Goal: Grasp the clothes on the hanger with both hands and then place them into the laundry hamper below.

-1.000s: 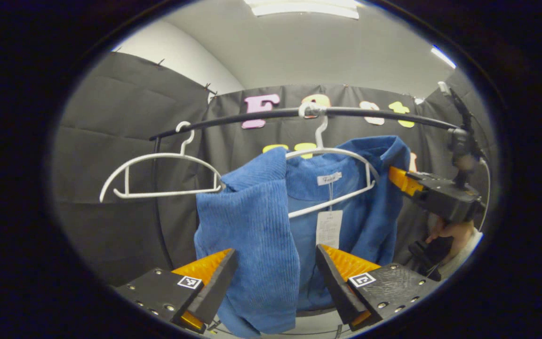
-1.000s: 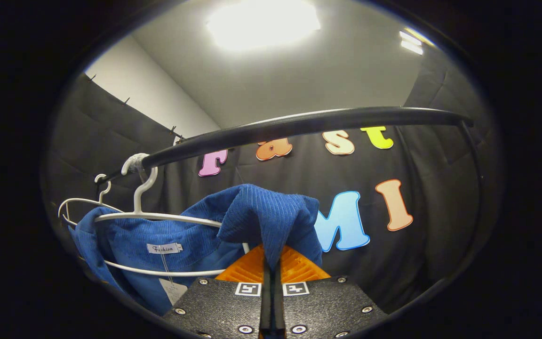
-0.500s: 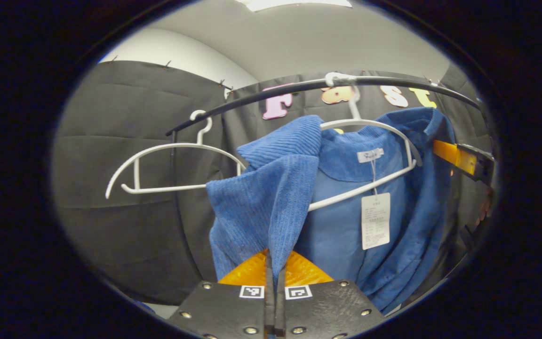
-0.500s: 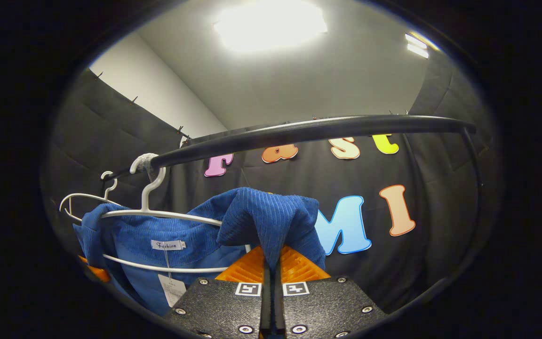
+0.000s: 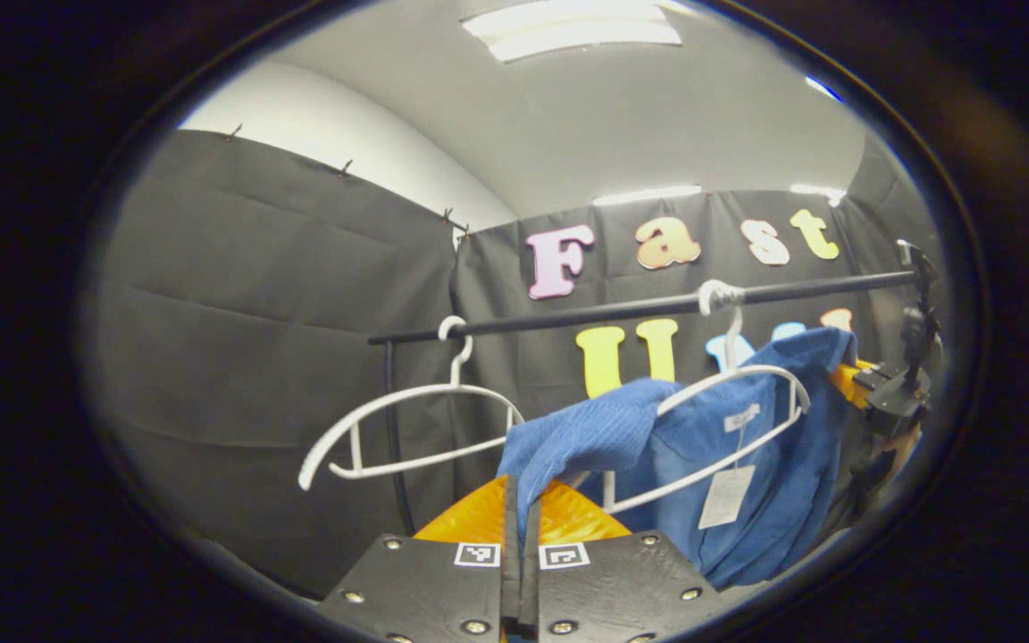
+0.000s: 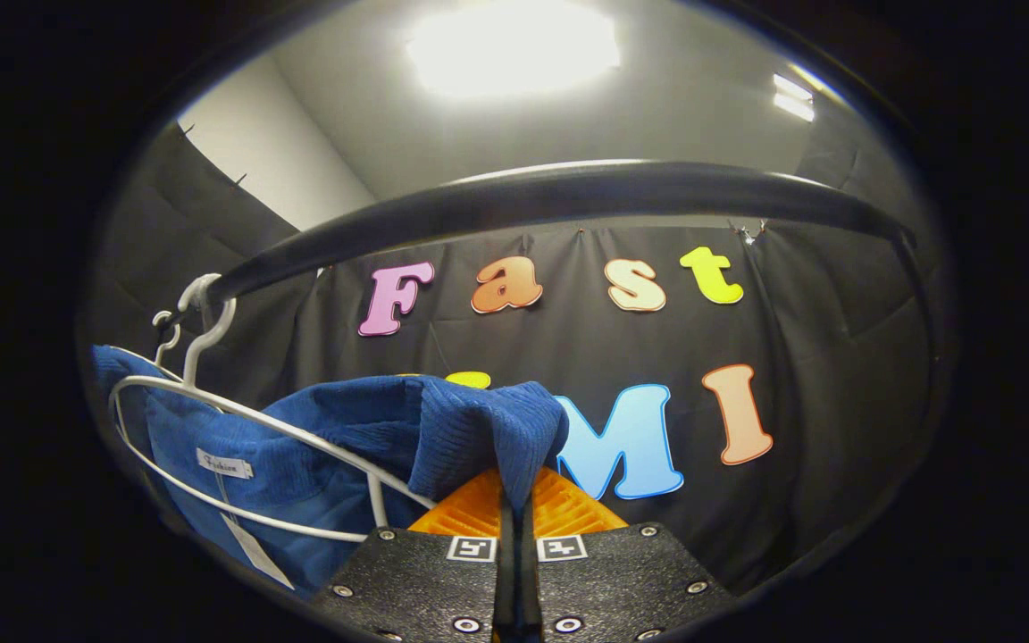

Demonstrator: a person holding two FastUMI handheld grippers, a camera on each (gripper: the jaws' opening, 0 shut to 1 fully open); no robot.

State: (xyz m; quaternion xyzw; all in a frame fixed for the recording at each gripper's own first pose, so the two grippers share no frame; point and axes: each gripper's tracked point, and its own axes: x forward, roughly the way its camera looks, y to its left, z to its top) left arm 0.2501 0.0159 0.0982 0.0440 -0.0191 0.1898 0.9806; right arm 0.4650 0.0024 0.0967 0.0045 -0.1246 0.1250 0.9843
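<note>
A blue corduroy garment hangs on a white hanger from the black rail. My left gripper is shut on one shoulder fold of the garment, pulled off the hanger's end. In the right gripper view, my right gripper is shut on the other shoulder fold of the garment, with the hanger and a paper tag to its left. The right gripper also shows far right in the left gripper view, held at the garment's edge. The hamper is out of sight.
A second, bare white hanger hangs on the rail to the left of the garment. The rail arches close overhead in the right gripper view. The rail's black upright post stands at its left end.
My left gripper closed on the garment's shoulder fold, then drew back and down, so rail and hanger look smaller. The right gripper stayed shut on its fold and moved closer under the rail.
</note>
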